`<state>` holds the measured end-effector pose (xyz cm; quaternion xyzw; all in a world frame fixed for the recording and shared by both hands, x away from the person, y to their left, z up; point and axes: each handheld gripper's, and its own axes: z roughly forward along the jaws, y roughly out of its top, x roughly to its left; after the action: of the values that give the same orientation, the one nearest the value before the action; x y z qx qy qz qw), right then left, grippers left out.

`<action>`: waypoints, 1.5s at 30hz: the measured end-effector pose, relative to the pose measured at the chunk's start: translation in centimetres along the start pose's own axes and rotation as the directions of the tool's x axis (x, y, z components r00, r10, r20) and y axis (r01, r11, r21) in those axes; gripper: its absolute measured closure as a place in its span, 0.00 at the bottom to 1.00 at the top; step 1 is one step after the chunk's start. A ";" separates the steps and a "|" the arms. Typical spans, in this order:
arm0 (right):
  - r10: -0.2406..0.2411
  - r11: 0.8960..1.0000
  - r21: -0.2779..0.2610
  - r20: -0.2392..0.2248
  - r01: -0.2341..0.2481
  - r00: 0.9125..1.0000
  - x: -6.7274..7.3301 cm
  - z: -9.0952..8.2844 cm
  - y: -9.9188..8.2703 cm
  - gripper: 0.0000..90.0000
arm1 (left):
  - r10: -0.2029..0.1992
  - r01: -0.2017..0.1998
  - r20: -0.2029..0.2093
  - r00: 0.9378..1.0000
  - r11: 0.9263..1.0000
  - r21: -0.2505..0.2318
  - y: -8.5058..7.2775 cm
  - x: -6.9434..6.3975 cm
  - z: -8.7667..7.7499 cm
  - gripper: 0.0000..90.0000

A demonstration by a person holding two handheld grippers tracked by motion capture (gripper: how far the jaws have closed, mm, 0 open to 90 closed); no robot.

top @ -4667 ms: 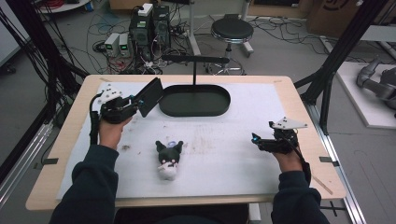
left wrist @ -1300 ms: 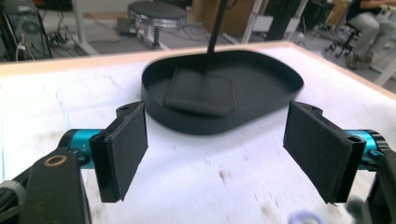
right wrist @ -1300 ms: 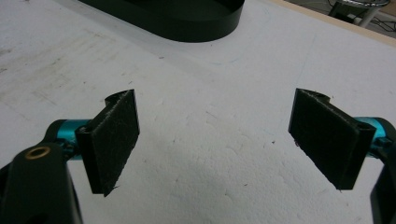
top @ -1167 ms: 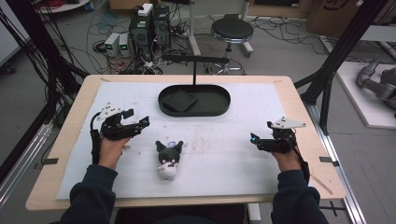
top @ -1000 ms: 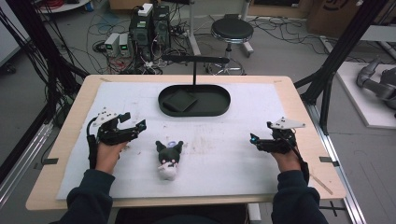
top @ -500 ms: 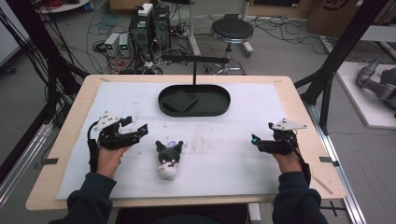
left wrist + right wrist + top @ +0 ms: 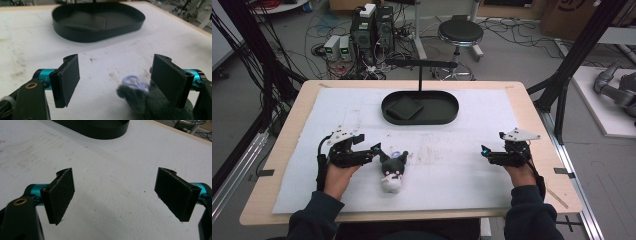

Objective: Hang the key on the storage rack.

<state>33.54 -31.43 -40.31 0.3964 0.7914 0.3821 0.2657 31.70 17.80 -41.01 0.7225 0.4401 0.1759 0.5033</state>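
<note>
A small black-and-white plush toy [image 7: 391, 170] lies on the white mat near the front middle of the table. Its dark fuzzy head with a lilac loop [image 7: 140, 93] shows low between my left jaws. My left gripper [image 7: 371, 150] stands open just left of the toy, its jaws wide apart [image 7: 116, 80]. A black oval tray [image 7: 447, 114] sits at the back middle, with a flat black square pad [image 7: 404, 107] lying inside it. My right gripper [image 7: 486, 151] is open at the right side over bare mat [image 7: 115, 195], holding nothing.
A thin black post with a crossbar [image 7: 420, 70] rises behind the tray. The white mat [image 7: 462, 170] covers most of the wooden table [image 7: 532, 115]. Cables, computer boxes and a stool [image 7: 460, 35] stand on the floor beyond.
My left gripper, which earlier held the black pad near the tray, has come back empty toward the plush toy; the pad now lies in the tray. My right gripper has barely moved.
</note>
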 end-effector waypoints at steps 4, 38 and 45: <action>0.002 1.000 0.000 0.002 -0.002 1.000 0.0 0.0 0.1 0.18 | -0.016 0.013 0.041 0.999 0.997 0.073 -0.6 -1.1 1.0 0.25; 0.004 1.000 0.005 -0.001 -0.004 1.000 0.2 0.2 0.1 0.18 | -0.185 0.172 0.142 0.972 0.980 0.100 -0.4 2.6 1.9 0.91; 0.003 1.000 0.005 -0.001 -0.003 1.000 0.4 0.3 0.3 0.18 | -0.232 0.223 0.072 0.970 0.967 0.122 0.4 4.1 2.5 0.83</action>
<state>33.67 -30.90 -40.26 0.3980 0.7918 0.3808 0.2638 35.91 19.66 -42.54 0.7015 0.5074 0.0606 0.4967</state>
